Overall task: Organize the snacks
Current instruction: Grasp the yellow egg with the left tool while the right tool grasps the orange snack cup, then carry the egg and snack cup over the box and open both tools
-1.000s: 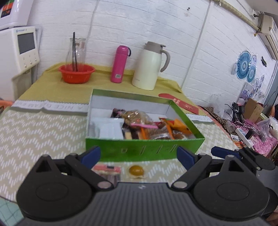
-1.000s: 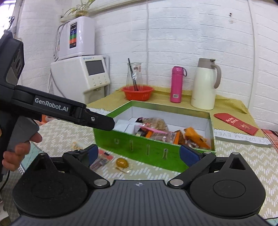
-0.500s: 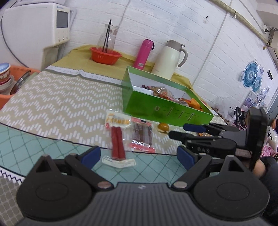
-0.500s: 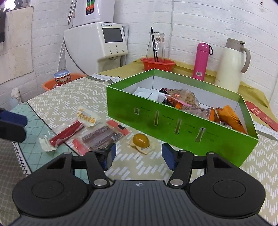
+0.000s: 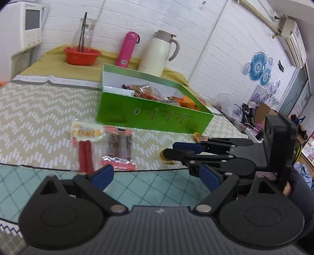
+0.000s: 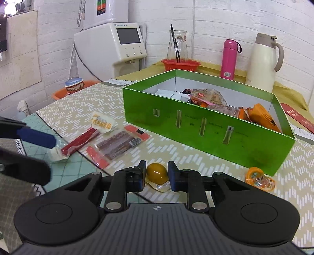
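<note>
White brick walls, a table (image 6: 196, 157) under a zigzag-patterned cloth. Nearest, right gripper (image 6: 156, 177) closed to the width of one yellow candy (image 6: 157, 174), pads touching both its sides, just in front of the green box (image 6: 206, 127). Left gripper (image 5: 157, 176) spread wide, holding nothing. Left of the candy, two flat snack packets: red sticks (image 6: 82, 140), brown strips (image 6: 117, 146). One orange jelly cup (image 6: 259, 178) by the box's corner. Inside the box, several wrapped snacks, uncountable.

Back of table: red basket (image 6: 181, 64) holding glass carafe (image 6: 177, 46) with black straws, pink thermos (image 6: 228, 59), cream jug (image 6: 263, 62), red envelope (image 6: 298, 117) at right. White dispenser machine (image 6: 109, 50) on left. White brick wall (image 5: 176, 17), AC unit (image 5: 292, 35) top right.
</note>
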Demonstrator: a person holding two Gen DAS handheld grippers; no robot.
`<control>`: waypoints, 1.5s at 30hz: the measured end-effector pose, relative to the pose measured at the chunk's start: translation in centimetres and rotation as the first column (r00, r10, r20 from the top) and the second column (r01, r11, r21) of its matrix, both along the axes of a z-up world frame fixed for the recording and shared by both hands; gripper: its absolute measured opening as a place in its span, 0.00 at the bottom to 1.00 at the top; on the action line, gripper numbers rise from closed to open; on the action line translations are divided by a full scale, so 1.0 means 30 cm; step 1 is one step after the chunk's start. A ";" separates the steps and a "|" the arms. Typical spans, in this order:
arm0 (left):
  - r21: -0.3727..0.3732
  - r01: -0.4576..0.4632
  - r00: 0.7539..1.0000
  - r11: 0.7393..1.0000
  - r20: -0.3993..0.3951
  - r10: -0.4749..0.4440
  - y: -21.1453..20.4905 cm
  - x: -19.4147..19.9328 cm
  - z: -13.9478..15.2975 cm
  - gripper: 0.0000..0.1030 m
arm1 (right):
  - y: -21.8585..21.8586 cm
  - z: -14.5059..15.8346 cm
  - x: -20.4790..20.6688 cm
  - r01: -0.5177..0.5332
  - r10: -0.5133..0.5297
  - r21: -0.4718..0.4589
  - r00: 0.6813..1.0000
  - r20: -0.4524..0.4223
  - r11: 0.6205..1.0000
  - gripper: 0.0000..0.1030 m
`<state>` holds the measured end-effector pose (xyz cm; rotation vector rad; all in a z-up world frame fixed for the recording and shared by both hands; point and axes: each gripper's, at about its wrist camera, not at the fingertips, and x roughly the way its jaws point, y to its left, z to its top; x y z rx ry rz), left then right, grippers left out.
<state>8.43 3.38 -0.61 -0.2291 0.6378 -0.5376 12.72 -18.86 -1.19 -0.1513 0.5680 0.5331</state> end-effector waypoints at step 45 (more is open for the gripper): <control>0.116 0.109 0.994 0.987 -0.031 -0.106 -0.254 0.194 -0.064 0.18 | -0.260 0.006 0.054 0.215 -0.215 0.044 0.977 -0.009 0.976 0.55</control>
